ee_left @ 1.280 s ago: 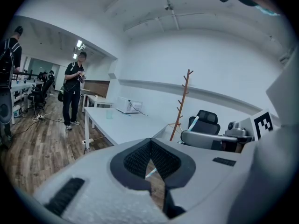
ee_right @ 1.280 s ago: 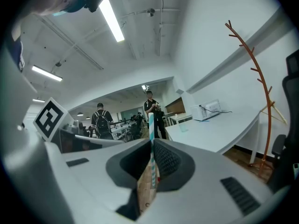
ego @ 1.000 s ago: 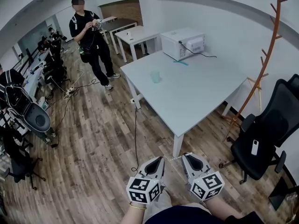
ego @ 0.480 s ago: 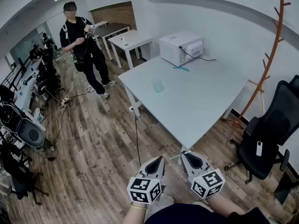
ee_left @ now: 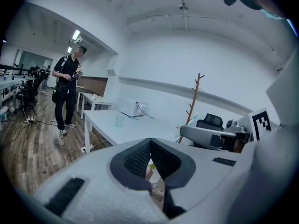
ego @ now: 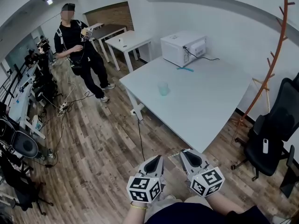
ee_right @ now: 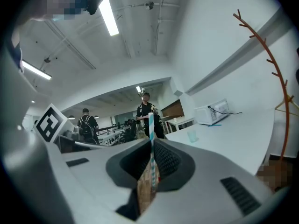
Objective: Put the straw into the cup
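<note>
A pale translucent cup (ego: 162, 88) stands alone on the white table (ego: 205, 111) ahead; it also shows as the cup (ee_left: 119, 120) and the cup (ee_right: 192, 135). My right gripper (ee_right: 152, 141) is shut on a blue-and-white striped straw (ee_right: 151, 125) that sticks up past its tips. In the head view the right gripper (ego: 185, 153) and the left gripper (ego: 158, 158) hang side by side over the wooden floor, short of the table's near corner. The left gripper (ee_left: 150, 141) has its pads meeting, nothing between them. A second blue straw (ego: 185, 69) lies by the microwave.
A white microwave (ego: 183, 48) sits at the table's far end with its cord trailing. A wooden coat rack (ego: 271, 64) and a black office chair (ego: 275, 134) stand right of the table. A person (ego: 77, 45) stands at the far left; a cable (ego: 140, 134) crosses the floor.
The table and cup have come closer and lower in the head view as I walk forward. Both grippers keep their place and stay shut, the straw still in the right one.
</note>
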Demonstrator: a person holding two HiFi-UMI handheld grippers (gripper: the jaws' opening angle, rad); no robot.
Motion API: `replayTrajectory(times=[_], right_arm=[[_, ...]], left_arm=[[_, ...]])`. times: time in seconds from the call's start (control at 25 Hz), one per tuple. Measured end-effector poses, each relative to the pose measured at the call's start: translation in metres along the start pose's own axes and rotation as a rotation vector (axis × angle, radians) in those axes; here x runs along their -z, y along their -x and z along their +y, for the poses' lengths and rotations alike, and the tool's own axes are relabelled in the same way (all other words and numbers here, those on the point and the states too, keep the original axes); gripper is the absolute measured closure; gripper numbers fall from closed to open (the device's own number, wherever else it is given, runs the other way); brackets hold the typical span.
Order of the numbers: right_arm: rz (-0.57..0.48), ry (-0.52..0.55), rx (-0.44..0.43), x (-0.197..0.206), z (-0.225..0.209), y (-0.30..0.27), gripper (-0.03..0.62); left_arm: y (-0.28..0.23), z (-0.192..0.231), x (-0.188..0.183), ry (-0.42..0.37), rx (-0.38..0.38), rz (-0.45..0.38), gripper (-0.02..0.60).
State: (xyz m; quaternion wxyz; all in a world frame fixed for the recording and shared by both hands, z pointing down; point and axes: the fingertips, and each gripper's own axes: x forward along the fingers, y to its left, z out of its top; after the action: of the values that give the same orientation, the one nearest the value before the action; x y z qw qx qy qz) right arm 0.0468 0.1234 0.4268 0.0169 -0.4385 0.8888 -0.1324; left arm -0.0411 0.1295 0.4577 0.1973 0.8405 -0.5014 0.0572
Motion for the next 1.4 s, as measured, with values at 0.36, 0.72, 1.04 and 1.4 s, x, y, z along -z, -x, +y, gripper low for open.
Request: replayTrajectory(times=[0.36, 0.72, 1.04, 1.4], right_arm=[[0.005, 0.014, 0.003, -0.004, 0.006, -0.035, 0.553], [-0.008, 0.008, -0.011, -0.012, -0.006, -0.094, 0.553], [-0.017, 0.038, -0.016, -0.028, -0.025, -0.176, 0.553], [-0.022, 0.045, 0.036, -0.049, -0.056, -0.232, 0.553]], left_arm=[[-0.004, 0.037, -0.011, 0.007, -0.015, -0.012, 0.563], [-0.025, 0.091, -0.023, 0.023, -0.069, -0.015, 0.563], [-0.06, 0.15, -0.05, 0.044, -0.085, -0.004, 0.563], [-0.115, 0.191, -0.087, 0.04, -0.045, 0.005, 0.563]])
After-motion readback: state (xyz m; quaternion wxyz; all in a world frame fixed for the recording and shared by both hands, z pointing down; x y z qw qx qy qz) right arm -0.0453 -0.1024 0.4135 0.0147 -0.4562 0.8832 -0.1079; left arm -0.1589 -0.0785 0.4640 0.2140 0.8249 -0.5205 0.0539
